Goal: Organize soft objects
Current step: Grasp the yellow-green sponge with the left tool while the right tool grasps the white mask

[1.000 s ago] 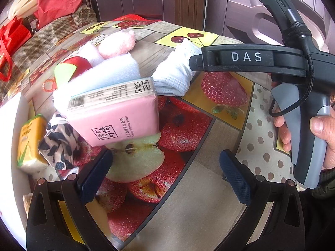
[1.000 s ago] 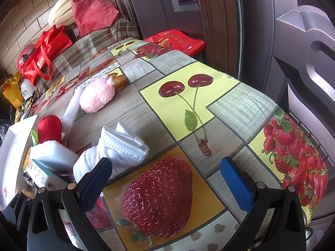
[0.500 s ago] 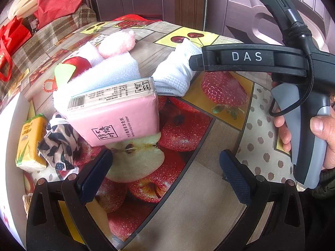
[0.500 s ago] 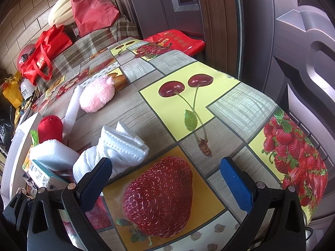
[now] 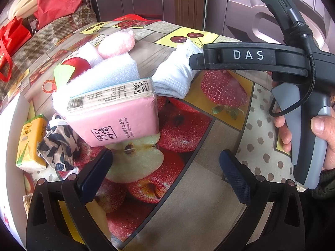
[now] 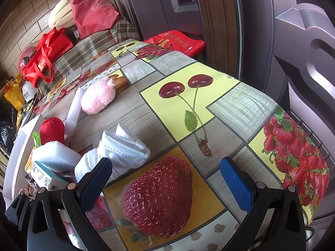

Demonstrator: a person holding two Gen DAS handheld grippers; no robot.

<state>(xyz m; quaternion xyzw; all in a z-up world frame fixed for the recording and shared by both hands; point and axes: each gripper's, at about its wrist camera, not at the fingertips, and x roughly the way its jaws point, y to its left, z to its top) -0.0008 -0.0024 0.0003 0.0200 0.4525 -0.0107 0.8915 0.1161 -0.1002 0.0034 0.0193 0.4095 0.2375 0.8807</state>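
A pink tissue pack (image 5: pixel 114 116) lies on the fruit-print table just ahead of my open, empty left gripper (image 5: pixel 165 171). Behind it are a white foam block (image 5: pixel 102 77), a red plush (image 5: pixel 73 64), a pink fluffy toy (image 5: pixel 116 44) and folded white masks (image 5: pixel 175 77). A yellow tissue pack (image 5: pixel 31 142) and a spotted cloth (image 5: pixel 58 144) lie to its left. My right gripper (image 6: pixel 165 179) is open and empty, with the masks (image 6: pixel 119 152) at its left finger. The pink toy (image 6: pixel 97 98), red plush (image 6: pixel 52 129) and foam block (image 6: pixel 54 156) lie farther left.
A white tray edge (image 5: pixel 8 138) runs along the left side of the table. Red bags (image 6: pixel 46 56) sit on a plaid seat beyond the table. A door (image 6: pixel 293 41) stands close on the right.
The left view has shifted slightly, so the yellow tissue pack sits a little more to the left. The right gripper has hardly moved.
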